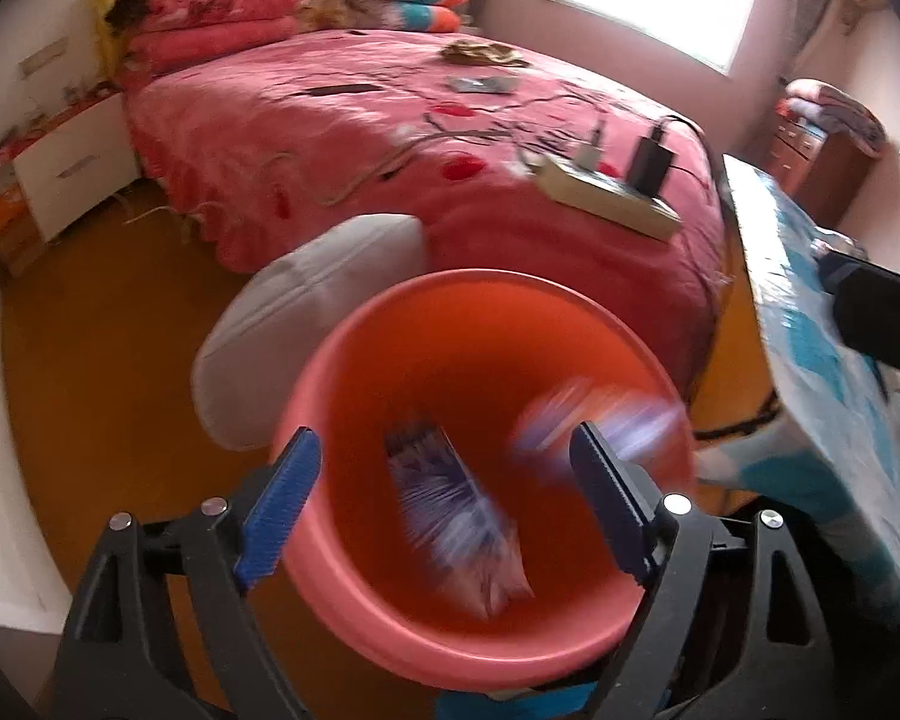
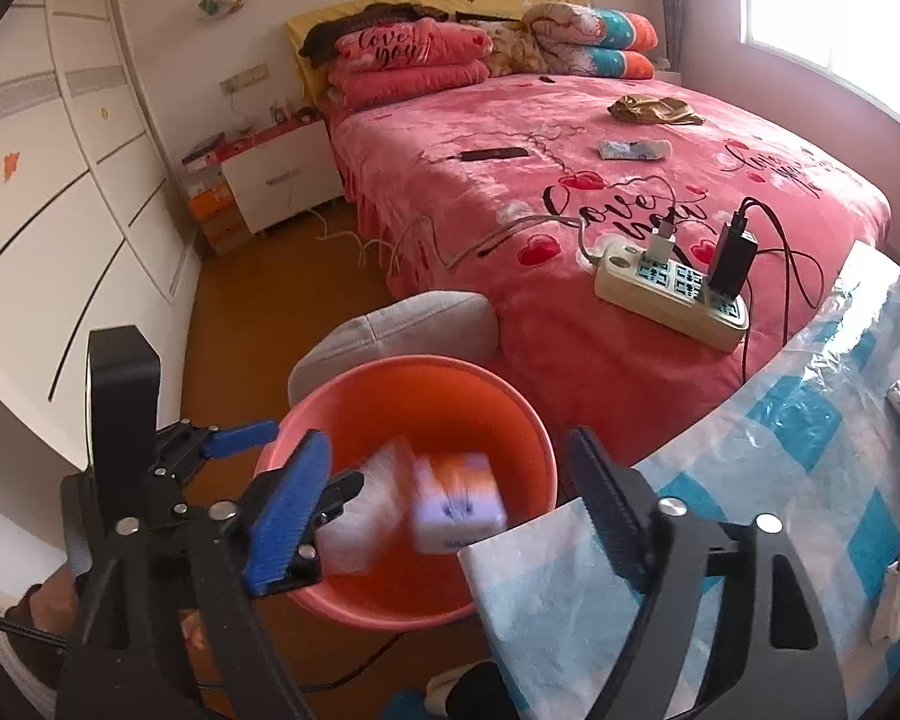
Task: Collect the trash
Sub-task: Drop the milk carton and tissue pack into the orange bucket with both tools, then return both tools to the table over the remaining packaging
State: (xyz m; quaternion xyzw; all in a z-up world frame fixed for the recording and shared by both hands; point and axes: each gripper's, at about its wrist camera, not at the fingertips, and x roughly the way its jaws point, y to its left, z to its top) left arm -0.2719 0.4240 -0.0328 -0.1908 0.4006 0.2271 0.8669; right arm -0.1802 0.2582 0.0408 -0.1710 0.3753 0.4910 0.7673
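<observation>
**Both grippers over the bucket, jaws wide, trash inside**

Left gripper (image 1: 444,498): blue-padded fingers spread wide, nothing between the pads. It points down into the orange bucket (image 1: 390,630). A purple-and-white wrapper (image 1: 462,516) is inside, blurred. A second blurred purple-white piece (image 1: 576,414) sits near the right inner wall; can't tell if it's resting.

Right gripper (image 2: 450,501): also wide apart, pads not touching anything. In its view the same bucket (image 2: 354,606) holds a white packet (image 2: 366,516) and an orange-and-purple box (image 2: 459,504), both smeared. The left gripper (image 2: 282,456) shows at the bucket's left rim, with a hand (image 2: 48,600) on its handle.

Bucket stands on a brown floor (image 1: 108,360), touching or just in front of a grey cushion (image 1: 306,312). Behind it is a bed with a pink blanket (image 2: 480,204). A power strip (image 2: 666,294) with two plugs lies on the near corner of the bed. Further back on the bed: a dark flat item, a small packet (image 2: 633,149), a crumpled brownish bit (image 2: 654,109).

Right of the bucket is a table in a blue-and-white checked cover (image 2: 810,450); its corner hangs just beside the rim.
</observation>
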